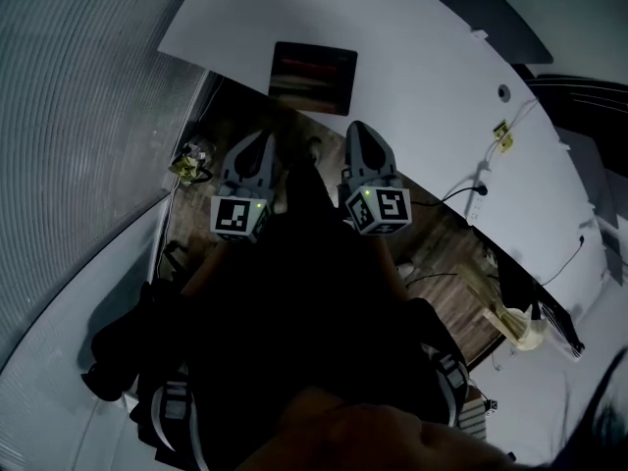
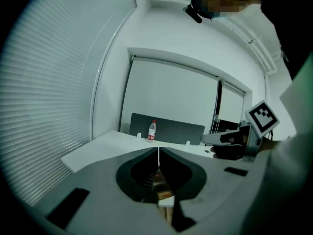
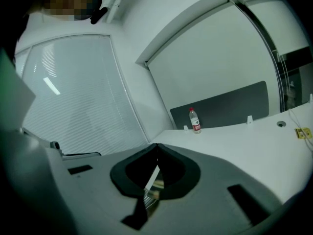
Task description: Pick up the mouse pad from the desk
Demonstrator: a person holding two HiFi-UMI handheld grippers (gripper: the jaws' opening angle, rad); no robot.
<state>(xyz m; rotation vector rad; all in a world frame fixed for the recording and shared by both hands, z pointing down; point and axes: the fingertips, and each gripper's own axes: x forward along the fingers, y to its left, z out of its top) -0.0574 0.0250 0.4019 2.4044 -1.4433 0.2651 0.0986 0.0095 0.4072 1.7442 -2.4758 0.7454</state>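
The mouse pad (image 1: 312, 77) is a dark rectangle with a reddish print, lying flat near the front edge of the white desk (image 1: 422, 57) in the head view. My left gripper (image 1: 263, 141) and right gripper (image 1: 357, 130) are held side by side just short of that edge, both pointing toward the pad and apart from it. Both are shut with nothing between the jaws. In the left gripper view the left gripper (image 2: 158, 149) is shut, and the right gripper (image 2: 230, 146) shows at its right. In the right gripper view the right gripper (image 3: 157, 146) is likewise shut. Neither gripper view shows the pad.
A water bottle (image 2: 152, 130) (image 3: 195, 120) stands at the desk's far side in front of a dark partition (image 2: 168, 129). Cables (image 1: 479, 183) and a yellow tag (image 1: 504, 137) lie on the desk's right part. Window blinds (image 1: 69, 116) run along the left; wooden floor (image 1: 442, 263) lies below.
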